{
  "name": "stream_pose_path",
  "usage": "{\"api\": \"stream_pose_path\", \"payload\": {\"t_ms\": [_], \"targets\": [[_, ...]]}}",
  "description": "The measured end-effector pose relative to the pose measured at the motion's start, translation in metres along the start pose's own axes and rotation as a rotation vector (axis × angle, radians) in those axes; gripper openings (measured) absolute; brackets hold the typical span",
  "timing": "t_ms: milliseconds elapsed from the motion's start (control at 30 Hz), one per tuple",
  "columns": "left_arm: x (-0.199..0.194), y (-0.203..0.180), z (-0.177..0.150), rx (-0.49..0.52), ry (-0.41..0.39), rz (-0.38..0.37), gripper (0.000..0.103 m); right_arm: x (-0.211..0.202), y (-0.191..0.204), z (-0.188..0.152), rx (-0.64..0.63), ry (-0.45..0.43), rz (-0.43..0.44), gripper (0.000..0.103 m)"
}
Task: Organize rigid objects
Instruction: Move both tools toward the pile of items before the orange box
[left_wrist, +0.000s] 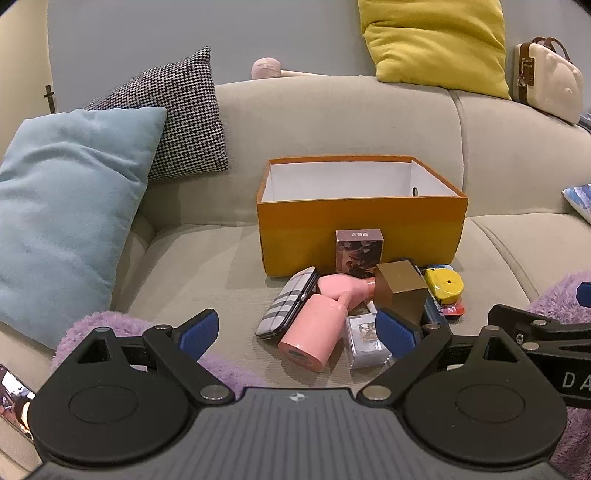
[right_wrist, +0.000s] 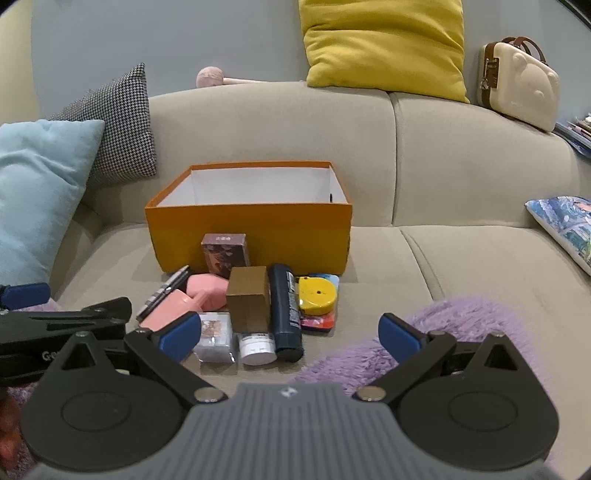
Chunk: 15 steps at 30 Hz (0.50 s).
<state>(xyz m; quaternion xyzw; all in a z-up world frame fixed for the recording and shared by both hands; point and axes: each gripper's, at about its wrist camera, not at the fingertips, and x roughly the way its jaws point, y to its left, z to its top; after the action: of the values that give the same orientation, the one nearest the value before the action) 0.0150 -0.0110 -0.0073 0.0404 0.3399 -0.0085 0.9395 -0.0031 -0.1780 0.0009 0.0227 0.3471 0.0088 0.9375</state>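
Observation:
An open orange box (left_wrist: 362, 236) (right_wrist: 251, 236) with a white inside stands on the sofa seat. In front of it lies a pile: a pink bottle (left_wrist: 314, 336) (right_wrist: 166, 310), a plaid case (left_wrist: 288, 302), a gold-brown cube (left_wrist: 400, 291) (right_wrist: 249, 297), a dark patterned carton (left_wrist: 358, 251) (right_wrist: 225, 254), a yellow tape measure (left_wrist: 443, 284) (right_wrist: 316, 295), a dark blue can (right_wrist: 284, 310), a clear packet (left_wrist: 367, 341) (right_wrist: 214, 336) and a white jar (right_wrist: 256, 347). My left gripper (left_wrist: 297, 330) is open just short of the pile. My right gripper (right_wrist: 290, 336) is open too, holding nothing.
A light blue cushion (left_wrist: 62, 214), a houndstooth cushion (left_wrist: 177, 110) and a yellow cushion (right_wrist: 384, 44) lean on the sofa. A cream case (right_wrist: 521, 85) sits on the backrest. Purple fluffy fabric (right_wrist: 461, 325) lies near me; a printed cushion (right_wrist: 565, 225) lies at right.

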Motion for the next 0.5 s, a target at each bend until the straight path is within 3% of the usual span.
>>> {"api": "stream_pose_path", "payload": {"t_ms": [500], "targets": [[0.006, 0.000, -0.005, 0.007, 0.025, -0.007, 0.103, 0.012, 0.003, -0.006, -0.029, 0.069, -0.020, 0.101]]}}
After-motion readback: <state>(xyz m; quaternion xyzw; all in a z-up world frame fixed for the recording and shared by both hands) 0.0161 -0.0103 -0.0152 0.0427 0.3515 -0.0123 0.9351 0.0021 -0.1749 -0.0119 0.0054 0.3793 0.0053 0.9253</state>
